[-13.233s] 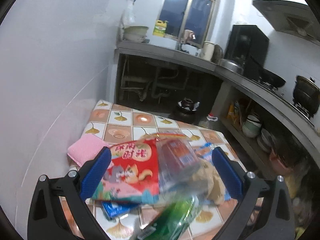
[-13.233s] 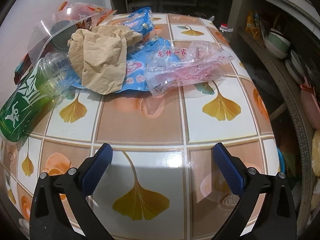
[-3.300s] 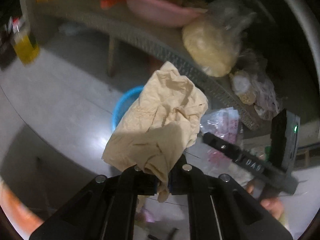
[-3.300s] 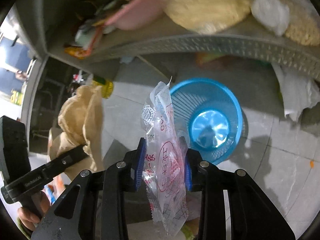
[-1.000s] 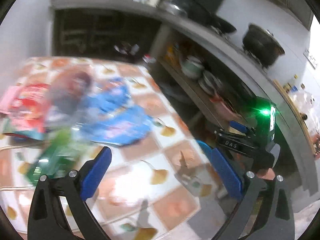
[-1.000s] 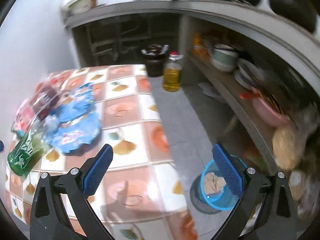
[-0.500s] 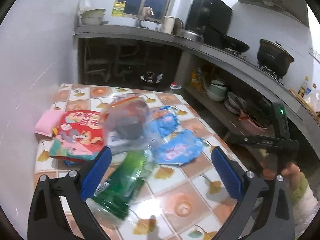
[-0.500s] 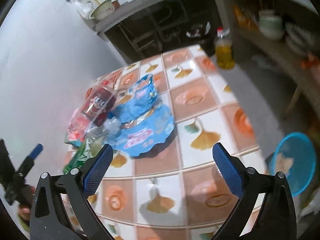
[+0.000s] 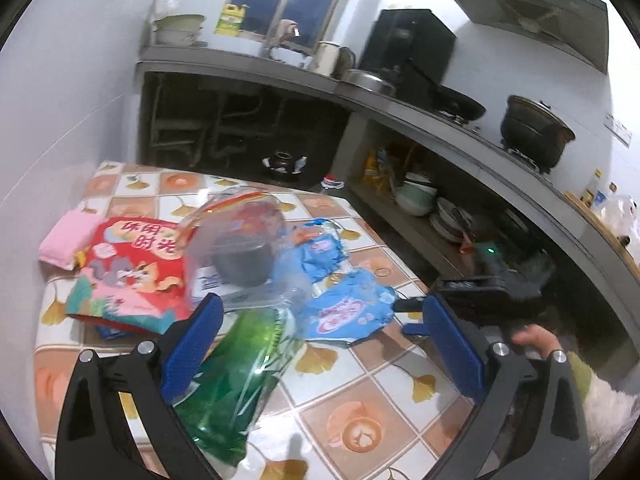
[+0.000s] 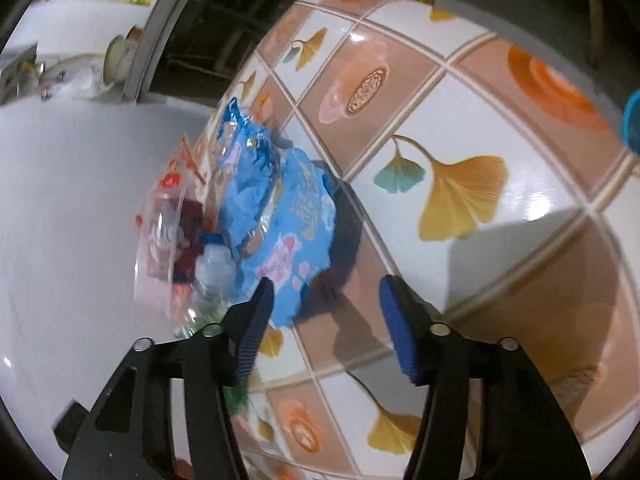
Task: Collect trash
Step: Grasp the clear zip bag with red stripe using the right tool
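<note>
Crowding the left half of the tiled table (image 9: 360,408): a heap of trash, with a pink cloth (image 9: 66,242) at its far-left edge against the white wall. Beyond the table run a dark counter (image 9: 400,108) with a wok and a lidded pot (image 9: 534,130), and an open shelf of bowls below.

Trash count in the left wrist view: one green plastic bottle (image 9: 236,376) lying on its side, nearest; one red snack bag (image 9: 132,276) to its far left; one clear bag (image 9: 240,244) with something dark inside; two blue wrappers, a small crumpled blue wrapper (image 9: 320,252) farther off and a large blue wrapper (image 9: 348,312) nearer, on the right of the heap. A further blue edge shows under the red bag; possibly another wrapper, too little visible to tell.

Left gripper (image 9: 320,344): jaws spread wide, empty, above the green bottle; whether the left pad touches it cannot be told.

Right gripper (image 10: 326,320): jaws about half apart and closing, low over the table, with the near corner of the large blue wrapper (image 10: 288,240) just inside the left pad; contact unclear in the blurred frame. A hand (image 9: 532,338) carries this gripper at the table's right edge.

One sliver of a blue basket (image 10: 632,120) shows at the right edge of the right wrist view.
</note>
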